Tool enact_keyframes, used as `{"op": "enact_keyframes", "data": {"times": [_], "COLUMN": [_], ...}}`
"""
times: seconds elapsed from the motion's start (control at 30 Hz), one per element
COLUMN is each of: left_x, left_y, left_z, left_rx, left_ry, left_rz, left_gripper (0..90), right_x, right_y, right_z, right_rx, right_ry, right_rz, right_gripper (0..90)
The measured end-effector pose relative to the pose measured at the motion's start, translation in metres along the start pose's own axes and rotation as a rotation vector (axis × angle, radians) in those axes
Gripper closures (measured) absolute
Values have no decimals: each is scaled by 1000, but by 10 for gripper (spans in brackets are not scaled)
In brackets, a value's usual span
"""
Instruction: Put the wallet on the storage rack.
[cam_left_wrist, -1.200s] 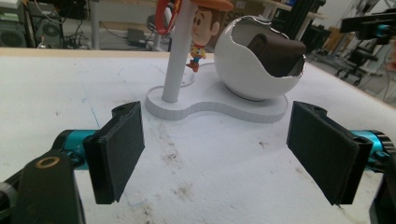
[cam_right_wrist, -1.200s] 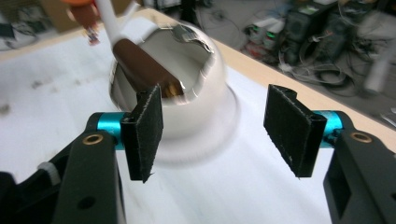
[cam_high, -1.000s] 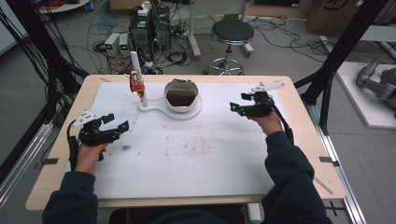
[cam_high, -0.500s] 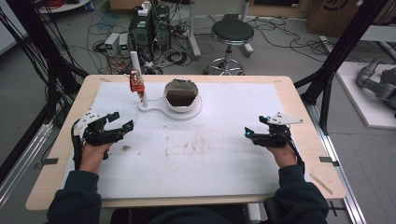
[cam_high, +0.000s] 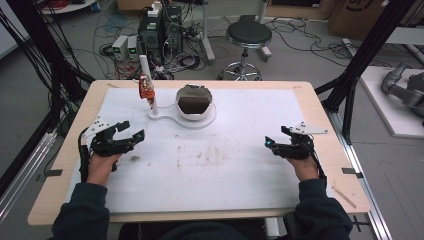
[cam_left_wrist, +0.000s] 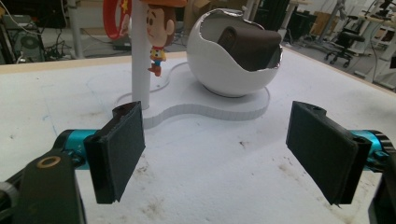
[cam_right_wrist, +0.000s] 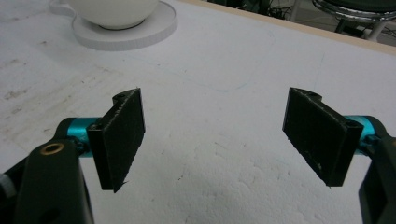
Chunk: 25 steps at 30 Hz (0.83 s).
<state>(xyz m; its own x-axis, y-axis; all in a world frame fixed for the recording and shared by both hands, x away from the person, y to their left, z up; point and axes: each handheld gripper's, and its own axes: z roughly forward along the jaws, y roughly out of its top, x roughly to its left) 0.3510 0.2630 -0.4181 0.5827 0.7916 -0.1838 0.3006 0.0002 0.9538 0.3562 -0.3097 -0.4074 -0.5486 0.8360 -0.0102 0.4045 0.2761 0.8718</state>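
Observation:
A white egg-shaped bowl (cam_high: 200, 114) on a flat white base (cam_high: 165, 119) stands at the back middle of the mat, with a brown pouch (cam_high: 192, 104) inside it. Beside it a white post (cam_high: 151, 100) carries a small cowboy figure (cam_high: 145, 89). My left gripper (cam_high: 132, 129) rests open at the left, pointing toward the bowl (cam_left_wrist: 219, 65), pouch (cam_left_wrist: 250, 44), post (cam_left_wrist: 140, 70) and figure (cam_left_wrist: 161, 32). My right gripper (cam_high: 275, 136) sits at the right; its jaws have just been opening and stand wide with nothing between them. Both gripper views show bare mat between the left gripper (cam_left_wrist: 224, 149) and right gripper (cam_right_wrist: 219, 135) pads.
A white mat (cam_high: 240, 170) with brown stains at its middle covers the wooden table (cam_high: 325, 115). Beyond the far edge are a stool (cam_high: 248, 35), computer boxes (cam_high: 160, 30) and cables on the floor. Black frame posts (cam_high: 350, 85) stand at both sides.
My right hand has drawn back from beside the bowl toward the near right of the table and come lower. The left hand has stayed put.

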Motion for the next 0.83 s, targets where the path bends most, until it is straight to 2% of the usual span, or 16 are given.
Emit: {"op": "enact_keyframes", "data": {"times": [0.1, 0.23, 0.83], "left_x": [-2, -4, -3], "left_y": [0, 0, -1], "left_z": [1, 2, 3], "left_rx": [5, 6, 2], "left_ry": [-9, -15, -10], "left_rz": [3, 9, 2], "left_gripper": [195, 199, 202], "right_x": [2, 3, -1], "right_y": [0, 1, -1], "right_z": [1, -2, -4], "right_rx": [15, 8, -4], "right_ry": [-10, -10, -18], "right_rz": [-6, -8, -8], "right_gripper": [213, 213, 213]}}
